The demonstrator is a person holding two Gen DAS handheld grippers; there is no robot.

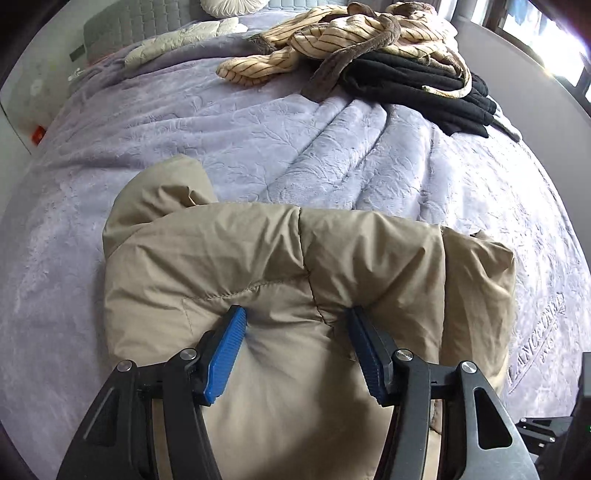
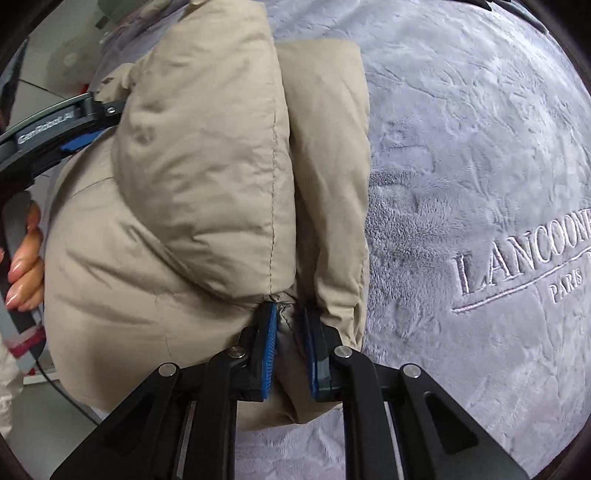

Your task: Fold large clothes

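Note:
A beige padded jacket (image 1: 258, 266) lies folded in a thick bundle on the lavender bedspread (image 1: 207, 140). My left gripper (image 1: 295, 314) is open wide, its blue pads pressed into the jacket's near edge. In the right wrist view the same jacket (image 2: 192, 177) fills the left half. My right gripper (image 2: 290, 310) is shut on a pinched fold of the jacket's edge. The left gripper (image 2: 74, 133) shows at the far left against the jacket, held by a hand (image 2: 27, 266).
A pile of striped cream clothes (image 1: 354, 33) and folded black clothes (image 1: 417, 85) lies at the far right of the bed. Pillows (image 1: 177, 37) and a grey headboard (image 1: 147, 22) are at the far end. Embroidered lettering (image 2: 517, 254) marks the bedspread on the right.

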